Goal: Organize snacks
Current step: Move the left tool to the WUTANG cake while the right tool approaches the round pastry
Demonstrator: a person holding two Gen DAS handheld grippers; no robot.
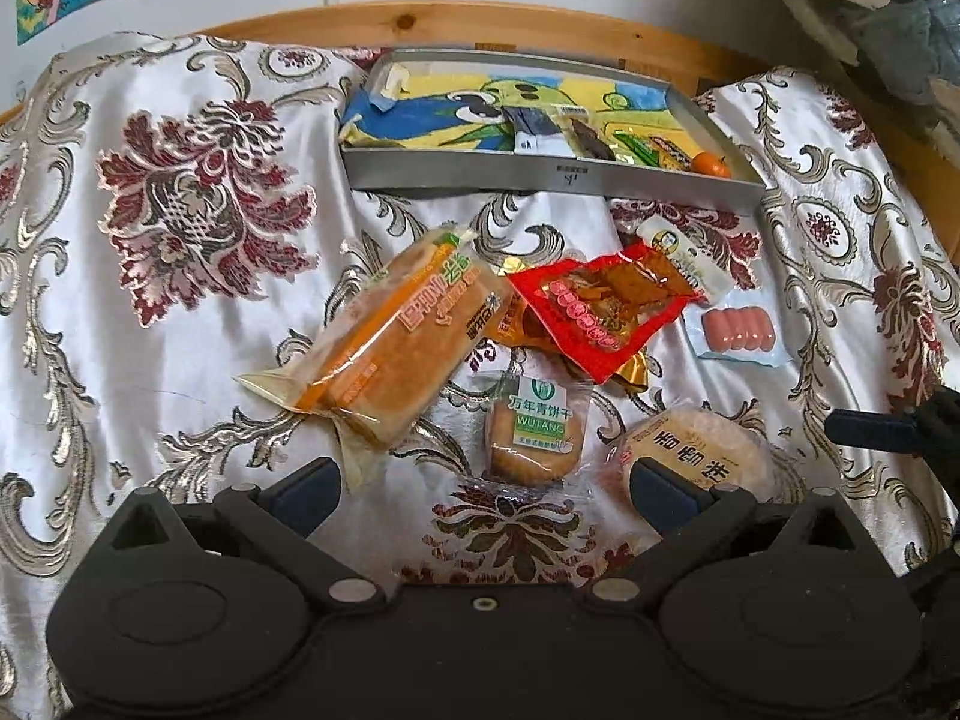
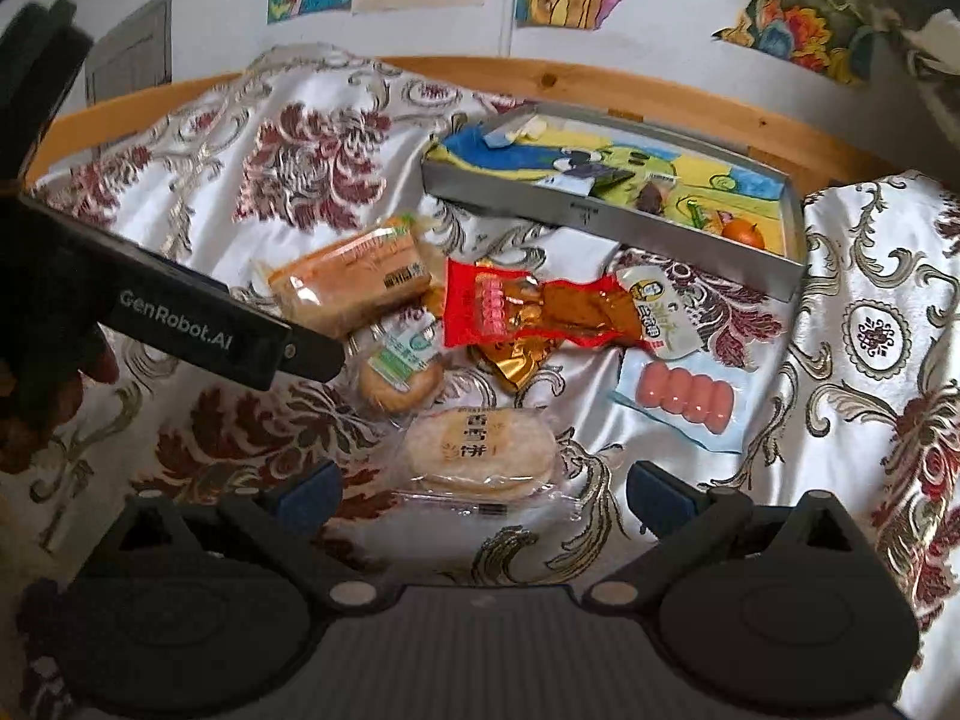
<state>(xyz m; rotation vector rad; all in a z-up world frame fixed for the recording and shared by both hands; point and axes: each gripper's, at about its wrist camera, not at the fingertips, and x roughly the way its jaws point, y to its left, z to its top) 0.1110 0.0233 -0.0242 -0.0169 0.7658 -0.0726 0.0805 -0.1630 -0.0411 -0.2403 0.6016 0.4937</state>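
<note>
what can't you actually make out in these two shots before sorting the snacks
- Gold packet: mostly covered by the red packet in both views; its label is hidden.
- Small items in the tray: too small and blurred to name in either view, apart from an orange fruit.
- Rice cracker: in the left wrist view, its near edge sits behind a finger of the left gripper.
- Right gripper: open, over the cracker; contact can't be judged.

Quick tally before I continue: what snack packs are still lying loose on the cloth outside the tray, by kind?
Bread pack: 1
Round biscuit pack: 1
Rice cracker pack: 1
Red pack: 1
Gold pack, partly under the red one: 1
White pouch: 1
Sausage pack: 1
Total: 7 outside the tray.
</note>
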